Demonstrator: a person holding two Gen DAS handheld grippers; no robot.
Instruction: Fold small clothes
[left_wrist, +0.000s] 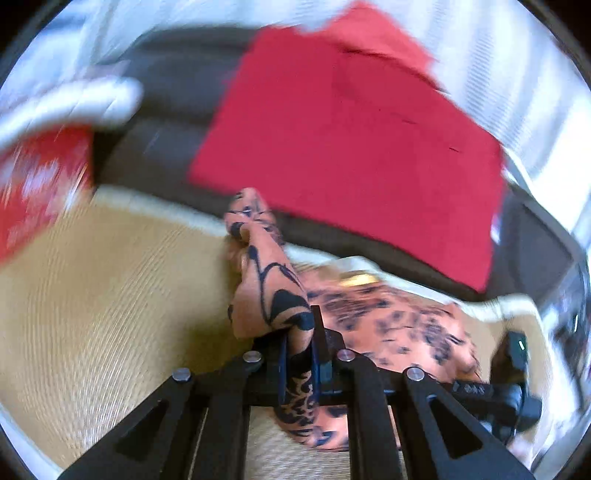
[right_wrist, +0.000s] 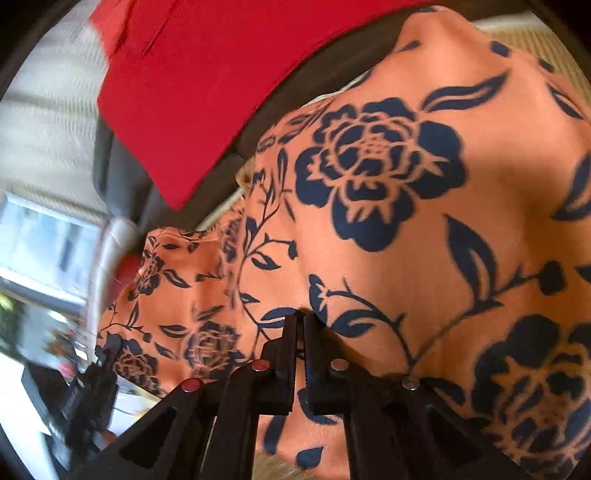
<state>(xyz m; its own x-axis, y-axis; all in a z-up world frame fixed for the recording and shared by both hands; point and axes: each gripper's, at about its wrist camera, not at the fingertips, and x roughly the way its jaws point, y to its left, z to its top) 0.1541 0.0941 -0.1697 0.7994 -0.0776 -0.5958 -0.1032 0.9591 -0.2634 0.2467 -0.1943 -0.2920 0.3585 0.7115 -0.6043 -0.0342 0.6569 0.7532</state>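
An orange garment with a dark blue flower print (right_wrist: 406, 221) hangs stretched between both grippers. My left gripper (left_wrist: 299, 332) is shut on a bunched edge of the garment (left_wrist: 266, 280), which rises twisted above the jaws. The rest of the cloth trails to the right over the woven tan surface (left_wrist: 110, 295). My right gripper (right_wrist: 300, 317) is shut on another edge of the same garment, which fills most of the right wrist view. The other gripper shows at the lower right of the left wrist view (left_wrist: 513, 373) and at the lower left of the right wrist view (right_wrist: 92, 391).
A folded red cloth (left_wrist: 351, 147) lies on a dark surface (left_wrist: 177, 110) beyond the tan mat; it also shows in the right wrist view (right_wrist: 192, 92). A red and white patterned item (left_wrist: 37, 192) is at the left edge. White curtains (left_wrist: 517, 74) hang behind.
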